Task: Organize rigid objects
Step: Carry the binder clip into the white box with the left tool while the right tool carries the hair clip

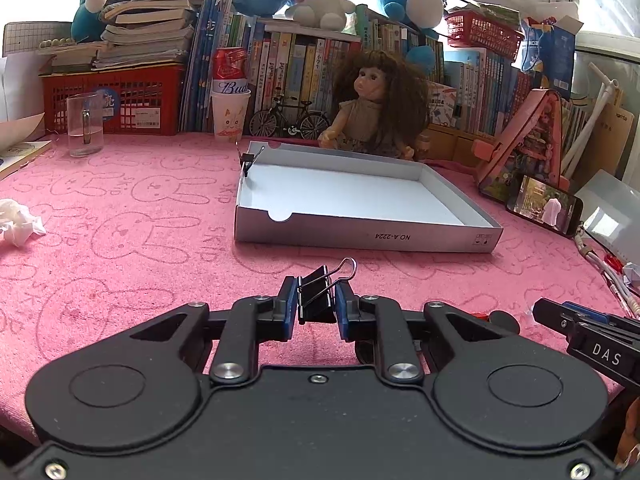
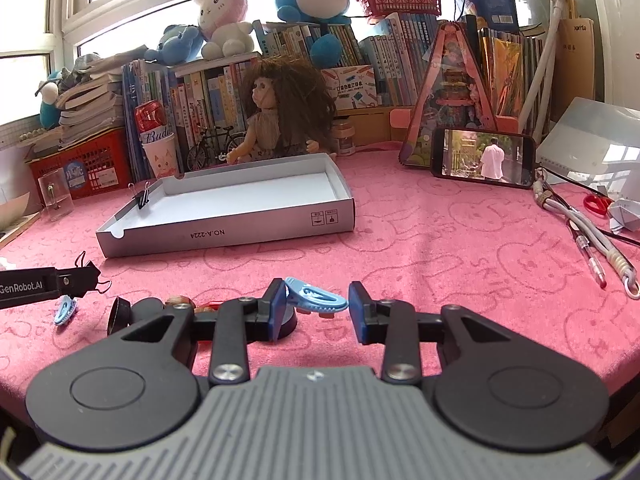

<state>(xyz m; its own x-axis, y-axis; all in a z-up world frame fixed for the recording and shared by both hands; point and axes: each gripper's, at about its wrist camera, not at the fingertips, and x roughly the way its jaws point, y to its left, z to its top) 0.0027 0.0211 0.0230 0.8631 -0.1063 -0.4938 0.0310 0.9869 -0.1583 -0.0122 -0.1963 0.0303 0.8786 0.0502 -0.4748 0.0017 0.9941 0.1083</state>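
L gripper (image 1: 316,300) clamped on black binder clip (image 1: 316,295), just in front of white box (image 1: 360,236). R gripper (image 2: 316,306) part-open around blue clip (image 2: 316,300); pad contact unclear. Items behind its left finger mostly hidden.

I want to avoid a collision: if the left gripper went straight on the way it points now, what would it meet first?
Probably the near wall of the grey box. The left gripper, shut on a black binder clip, points slightly down, so it might touch the pink cloth first; depth is unclear.
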